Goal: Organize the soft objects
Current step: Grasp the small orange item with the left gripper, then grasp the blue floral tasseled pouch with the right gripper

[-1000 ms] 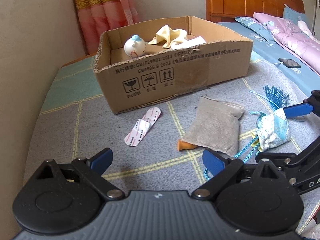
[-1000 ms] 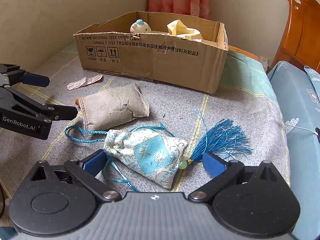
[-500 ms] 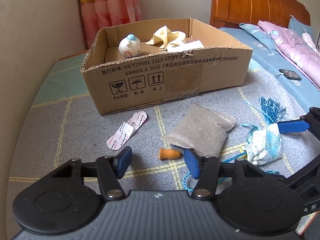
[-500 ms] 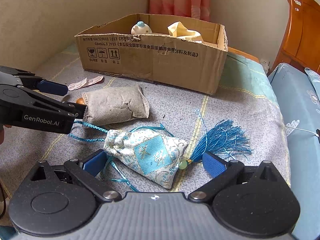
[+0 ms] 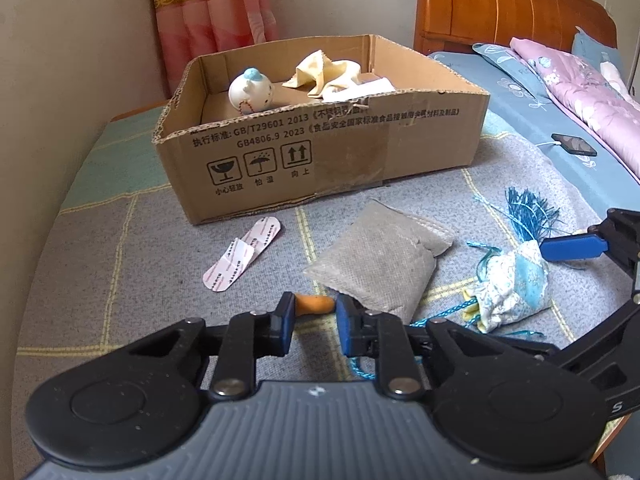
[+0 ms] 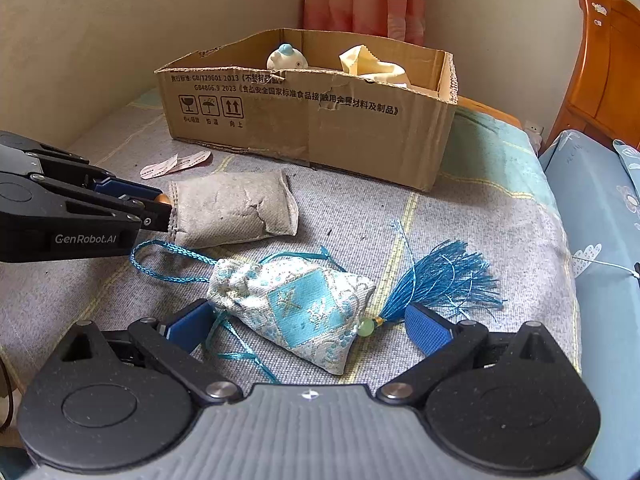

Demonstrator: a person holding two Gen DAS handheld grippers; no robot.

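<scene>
A small orange foam earplug (image 5: 314,304) lies on the grey blanket just in front of a grey fabric pouch (image 5: 380,264). My left gripper (image 5: 315,312) is closing, and its blue pads press on the two ends of the earplug. In the right wrist view the left gripper (image 6: 158,206) comes in from the left against the pouch (image 6: 236,208). A blue-and-white sachet (image 6: 296,304) with a blue tassel (image 6: 444,280) lies between the open fingers of my right gripper (image 6: 308,326), untouched by the pads. A cardboard box (image 5: 320,152) stands behind.
Inside the box are a white plush toy (image 5: 250,92) and a yellow cloth (image 5: 324,72). A pink-and-white paper strip (image 5: 244,256) lies before the box. A wall runs along the left. A phone (image 5: 574,145) and a pink quilt lie on the bed at the right.
My left gripper has gone from wide open to shut on the orange earplug, after shifting slightly so the earplug came between its fingers. The right gripper and sachet have not moved.
</scene>
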